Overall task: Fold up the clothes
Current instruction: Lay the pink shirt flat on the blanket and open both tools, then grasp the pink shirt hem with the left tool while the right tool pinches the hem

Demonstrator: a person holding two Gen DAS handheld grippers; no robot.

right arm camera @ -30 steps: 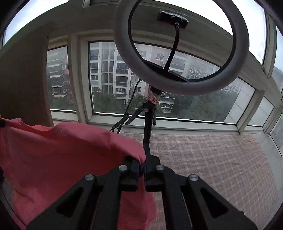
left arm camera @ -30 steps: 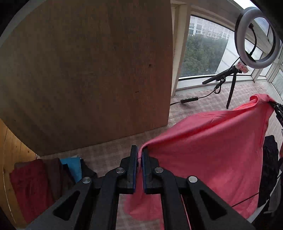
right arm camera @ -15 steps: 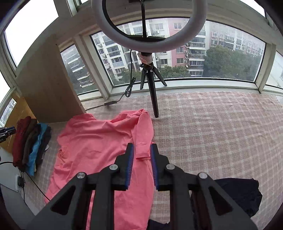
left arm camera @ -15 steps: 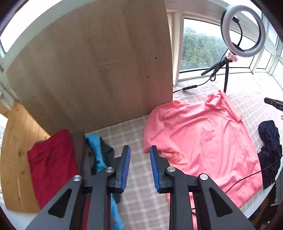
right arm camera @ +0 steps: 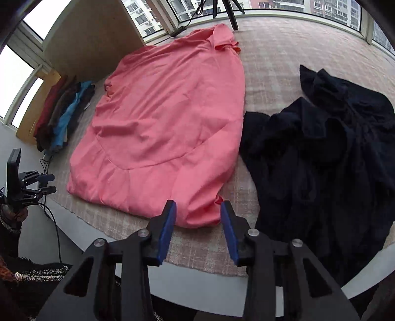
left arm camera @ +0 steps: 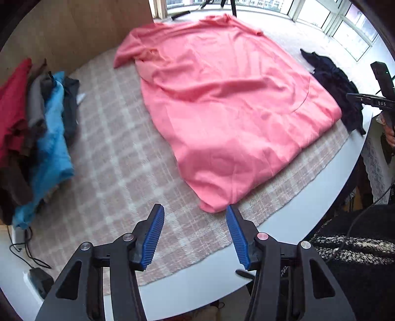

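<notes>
Coral-pink and softly creased, a large knit T-shirt (left arm camera: 222,98) lies spread flat over a checked beige woven cloth (left arm camera: 118,158) covering a round white table (left arm camera: 328,187), filling the centre of both wrist views. Shallow wrinkles run across the fabric, and a curved seam line arcs over its lower half in the right wrist view (right arm camera: 158,118). Its nearest corner ends just ahead of the left gripper (left arm camera: 195,232), whose blue ribbed pads (left arm camera: 154,237) stand wide apart and hold nothing. The right gripper (right arm camera: 198,227) is likewise spread wide and empty, its fingertips flanking the shirt's near hem.

At the right of the right wrist view, a crumpled black garment (right arm camera: 325,153) sits heaped in deep folds, touching the pink shirt's edge. At the left of the left wrist view, a stack of folded clothes in red, grey, bright blue and dark tones (left arm camera: 37,128) rests beside a tall brown wooden panel (left arm camera: 74,27). Tripod legs (right arm camera: 229,10) and apartment-block windows (right arm camera: 321,7) line the top of the frame.
</notes>
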